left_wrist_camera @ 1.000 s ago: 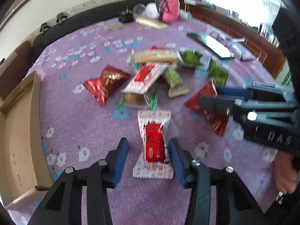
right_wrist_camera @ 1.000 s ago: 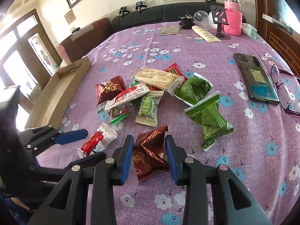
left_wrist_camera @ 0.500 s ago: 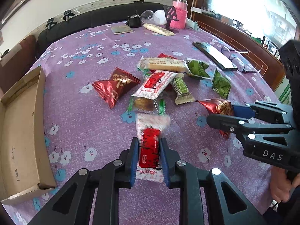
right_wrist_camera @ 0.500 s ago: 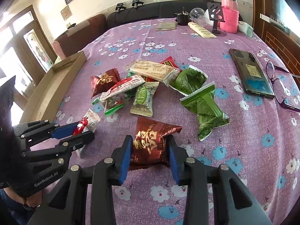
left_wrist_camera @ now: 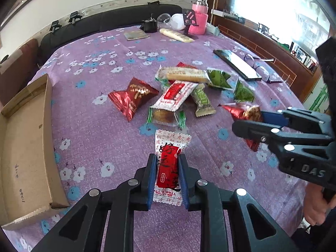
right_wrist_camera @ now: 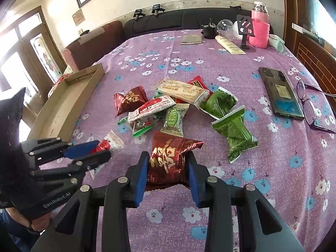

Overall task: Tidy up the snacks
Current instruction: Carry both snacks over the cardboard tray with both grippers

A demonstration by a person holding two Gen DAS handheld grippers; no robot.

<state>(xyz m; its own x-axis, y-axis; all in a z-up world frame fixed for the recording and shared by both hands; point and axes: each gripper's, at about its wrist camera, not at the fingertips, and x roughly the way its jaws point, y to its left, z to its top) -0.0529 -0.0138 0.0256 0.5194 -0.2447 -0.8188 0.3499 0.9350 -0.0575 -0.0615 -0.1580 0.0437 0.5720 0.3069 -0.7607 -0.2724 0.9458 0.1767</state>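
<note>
Left gripper [left_wrist_camera: 167,175] is clamping a white-and-red snack packet [left_wrist_camera: 170,163], blue pads pressing on both sides of it; jaws have just been closing onto it, now narrow. Packet is sitting upright between the pads over the near part of the purple flowered tablecloth [left_wrist_camera: 100,130].

Right gripper [right_wrist_camera: 168,175] is squeezing a dark red foil packet [right_wrist_camera: 171,159], pads biting into its crumpled sides, the top end sticking out past the fingertips. Seen from the left camera, that gripper is coming in from the right with the foil packet poking out of its tip.

A hand [left_wrist_camera: 315,208] is gripping the right tool's handle at the frame's lower right edge.

Beyond both grippers the rest of the snack pile [right_wrist_camera: 174,107] is lying mid-table: another red foil packet [left_wrist_camera: 133,96], a long beige biscuit pack [right_wrist_camera: 182,90], two green packets [right_wrist_camera: 233,130], a few smaller ones overlapping.

Cardboard tray [left_wrist_camera: 23,153] is sitting at the left table edge, well apart from the pile.

Phone [right_wrist_camera: 280,92] and glasses [right_wrist_camera: 313,109] are lying to the right of the pile. Pink bottle [right_wrist_camera: 260,29] is standing at the far end.
</note>
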